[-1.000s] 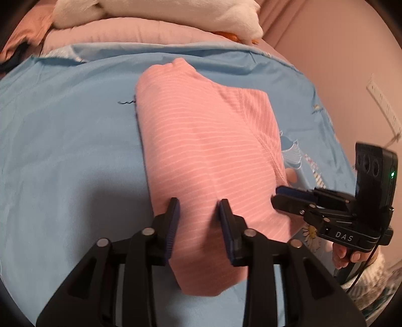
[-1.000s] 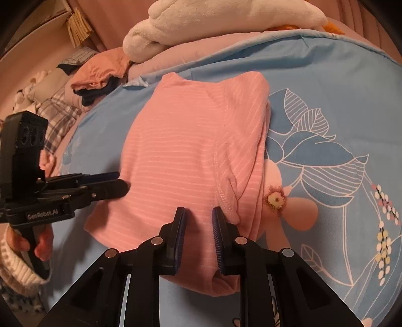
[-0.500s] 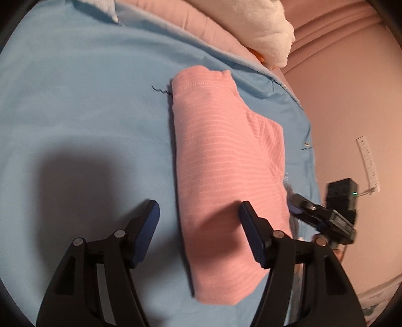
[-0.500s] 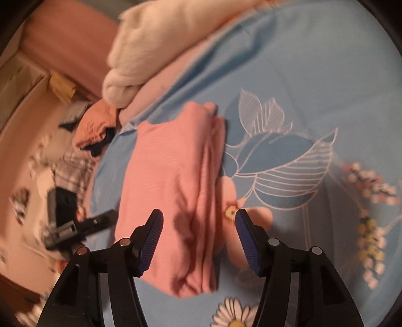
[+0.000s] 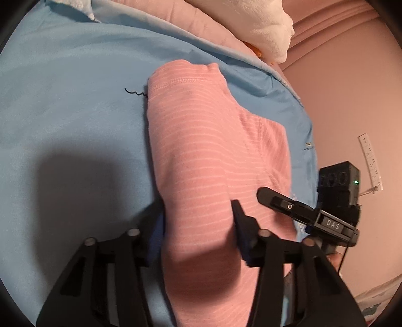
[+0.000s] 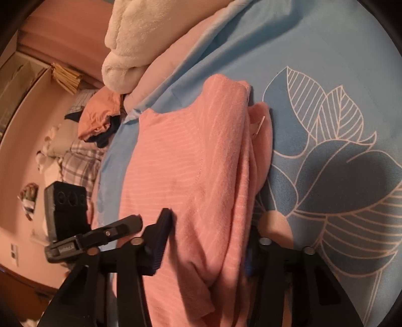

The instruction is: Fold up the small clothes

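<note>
We find a pink garment of soft knit with thin pale stripes, folded into a long narrow bundle with a stitched hem at its far end. It lies on a bed covered with a smooth light-blue sheet, which carries a large outlined leaf print to the right of the garment in the right wrist view. At the far edge of the bed we see a fluffy white blanket on a pink quilted cover. A short black thread lies on the sheet, just beside the garment's far left corner.

The left tool straddles the near left part of the bundle. Its jaws have just been closing, with the left fold of the garment between them; the left finger sits against the fold's edge, the right finger on top of the fabric. We cannot tell whether the pads press on it.

The right tool straddles the near right part, its jaws likewise closing with the layered right edge between them; whether they pinch it we cannot tell.
</note>
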The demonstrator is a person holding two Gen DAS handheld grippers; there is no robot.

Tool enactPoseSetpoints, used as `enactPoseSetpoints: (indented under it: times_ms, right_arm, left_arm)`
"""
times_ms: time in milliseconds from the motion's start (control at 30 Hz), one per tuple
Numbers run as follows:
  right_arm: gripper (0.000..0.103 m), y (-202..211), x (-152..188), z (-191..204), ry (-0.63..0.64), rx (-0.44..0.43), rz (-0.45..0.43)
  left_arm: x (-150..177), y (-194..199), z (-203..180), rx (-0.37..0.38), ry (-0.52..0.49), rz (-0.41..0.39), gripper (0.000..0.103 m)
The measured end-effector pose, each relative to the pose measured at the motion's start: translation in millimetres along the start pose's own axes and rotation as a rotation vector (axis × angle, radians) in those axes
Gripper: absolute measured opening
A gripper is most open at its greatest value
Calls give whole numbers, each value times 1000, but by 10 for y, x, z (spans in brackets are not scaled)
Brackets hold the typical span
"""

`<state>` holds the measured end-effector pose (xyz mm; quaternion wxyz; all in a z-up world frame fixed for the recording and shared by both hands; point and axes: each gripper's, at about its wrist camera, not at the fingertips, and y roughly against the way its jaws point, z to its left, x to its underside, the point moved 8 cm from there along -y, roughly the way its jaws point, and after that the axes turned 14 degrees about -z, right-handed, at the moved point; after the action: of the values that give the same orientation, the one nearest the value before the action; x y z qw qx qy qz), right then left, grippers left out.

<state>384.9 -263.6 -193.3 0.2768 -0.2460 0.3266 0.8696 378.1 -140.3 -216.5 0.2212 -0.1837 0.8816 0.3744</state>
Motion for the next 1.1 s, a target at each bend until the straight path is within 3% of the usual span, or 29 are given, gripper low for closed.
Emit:
enactPoseSetpoints:
  times_ms: [100,167,367,667,867,1100]
  right_arm:
    - [34,44,7,55,37,16,-37]
    - [32,102,12,135,72,36,-62]
    - [31,346,61,436,177,68,-115]
    - [31,987,357,591,191,71,-178]
    - [31,1501,467,477,191,143,-234]
    - [31,2006,400,-7,153,256,-291]
  left_arm:
    - [2,33,-41,-11,-25,-10,32]
    - [7,93,-106,-22,-54,-17,30]
    - [112,361,-267,-17,-82,-24,30]
    - [566,686,-773,39,-153,-1,30]
    - [909,546,-1278,95,-214,50,30]
    - [1187,-15,-1821,146,-267,120,30]
